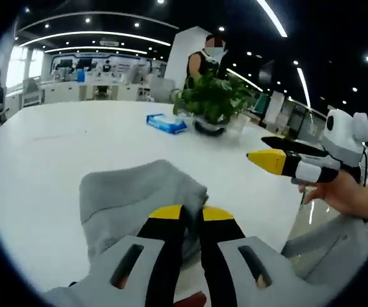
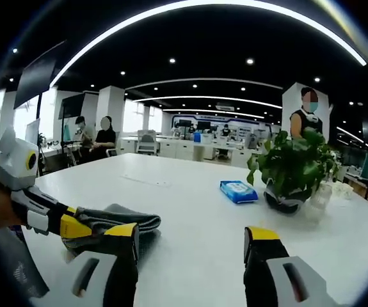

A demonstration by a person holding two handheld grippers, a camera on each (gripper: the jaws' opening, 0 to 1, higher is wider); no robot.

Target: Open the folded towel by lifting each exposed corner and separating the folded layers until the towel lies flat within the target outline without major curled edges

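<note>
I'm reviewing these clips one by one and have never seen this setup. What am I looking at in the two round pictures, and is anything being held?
No robot here: a person carries a hand-held two-finger gripper in each hand, and each carries a fisheye camera looking forward along its own fingers.

In the left gripper view, the left gripper has its yellow-tipped fingers nearly together, pinching the near edge of a folded grey towel lying on a white table. The right gripper enters from the right, held in the person's hand above the table edge.

In the right gripper view, the right gripper has its fingers wide apart, holding nothing; the left gripper shows at the left edge, on the towel.

Also on the table: a blue packet and a potted plant.
</note>
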